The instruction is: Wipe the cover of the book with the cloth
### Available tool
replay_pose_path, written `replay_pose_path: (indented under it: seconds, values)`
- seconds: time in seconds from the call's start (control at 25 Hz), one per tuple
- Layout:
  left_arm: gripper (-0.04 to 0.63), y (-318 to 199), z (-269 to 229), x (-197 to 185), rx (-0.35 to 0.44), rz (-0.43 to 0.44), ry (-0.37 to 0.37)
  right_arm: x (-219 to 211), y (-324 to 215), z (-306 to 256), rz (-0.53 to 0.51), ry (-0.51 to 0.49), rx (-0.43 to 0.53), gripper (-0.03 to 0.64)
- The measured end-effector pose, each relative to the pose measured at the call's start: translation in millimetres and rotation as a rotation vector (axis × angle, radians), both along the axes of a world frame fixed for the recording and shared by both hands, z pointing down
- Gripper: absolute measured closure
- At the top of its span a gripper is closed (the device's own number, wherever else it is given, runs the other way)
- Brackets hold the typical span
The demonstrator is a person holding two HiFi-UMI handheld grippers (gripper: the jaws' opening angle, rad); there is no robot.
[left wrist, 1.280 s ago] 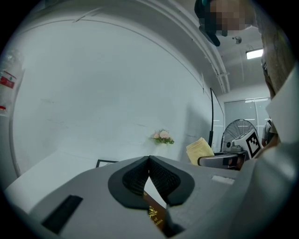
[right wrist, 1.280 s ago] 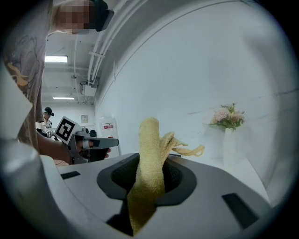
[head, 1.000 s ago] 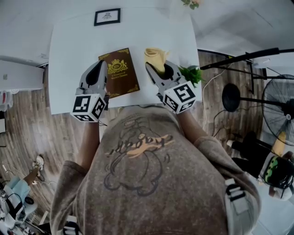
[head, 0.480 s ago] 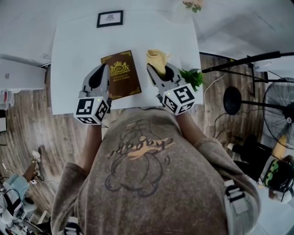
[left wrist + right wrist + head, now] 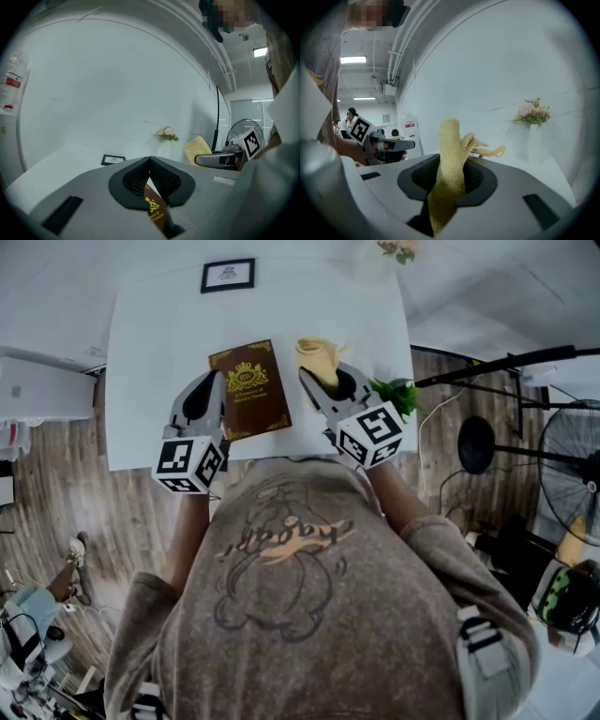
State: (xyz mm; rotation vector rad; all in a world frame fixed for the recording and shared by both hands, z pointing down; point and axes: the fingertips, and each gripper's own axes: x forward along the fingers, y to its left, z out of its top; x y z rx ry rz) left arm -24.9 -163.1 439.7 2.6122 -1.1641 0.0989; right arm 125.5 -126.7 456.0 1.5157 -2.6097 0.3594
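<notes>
Soft, even light from overhead fills every view. In the head view the white counter (image 5: 150,352) is bright almost to washing out, the wooden floor (image 5: 56,484) is dimmer, and straight edges bow toward the borders. Both gripper views are fisheye circles with black corners. Ceiling strip lights (image 5: 352,59) glare at the far left of the right gripper view, where the yellow cloth (image 5: 449,173) shows crisp weave. The distant background there is slightly soft.

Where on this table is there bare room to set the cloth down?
Bare table lies left of the book, nearer than the picture frame, and between that frame and the flowers at the far edge. The right near corner is crowded by cloth and plant.
</notes>
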Motion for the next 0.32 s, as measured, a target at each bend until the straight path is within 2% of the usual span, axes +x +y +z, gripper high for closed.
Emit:
replay_pose_path:
  seconds: [0.32]
  values:
    - [0.592, -0.3, -1.8, -2.5, 0.004, 0.0, -0.004, -3.3, -0.5, -1.9, -0.052, 0.012, -0.009, 0.512]
